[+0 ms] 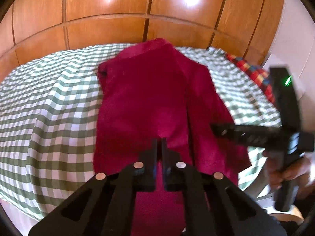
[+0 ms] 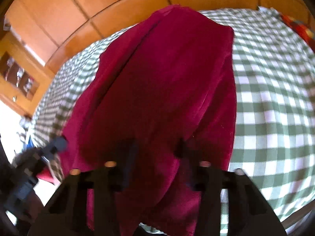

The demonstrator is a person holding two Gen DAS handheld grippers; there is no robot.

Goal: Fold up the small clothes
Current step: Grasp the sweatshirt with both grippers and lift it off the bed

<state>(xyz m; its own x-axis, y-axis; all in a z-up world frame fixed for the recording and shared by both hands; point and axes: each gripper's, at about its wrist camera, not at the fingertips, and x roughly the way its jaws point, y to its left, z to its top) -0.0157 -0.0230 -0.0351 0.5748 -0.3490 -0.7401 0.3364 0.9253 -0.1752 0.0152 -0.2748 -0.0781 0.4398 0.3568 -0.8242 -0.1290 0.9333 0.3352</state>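
Note:
A magenta garment point(image 1: 145, 90) lies lengthwise on a green-and-white checked cloth point(image 1: 49, 98), and its near end hangs over the front edge. In the left wrist view my left gripper point(image 1: 159, 140) has its fingers drawn together, pinching the garment near that end. My right gripper point(image 1: 213, 128) reaches in from the right, over the garment's right side. In the blurred right wrist view the right gripper point(image 2: 155, 149) has its fingers a little apart. A fold of the garment point(image 2: 167, 74) fills the gap between them.
Wooden panelled doors point(image 1: 106, 31) rise behind the checked cloth point(image 2: 275, 98). A red, blue and yellow patterned fabric point(image 1: 254, 72) lies at the far right corner. A person's hand point(image 1: 285, 173) holds the right gripper's handle. The left gripper point(image 2: 57, 143) shows blurred at the lower left.

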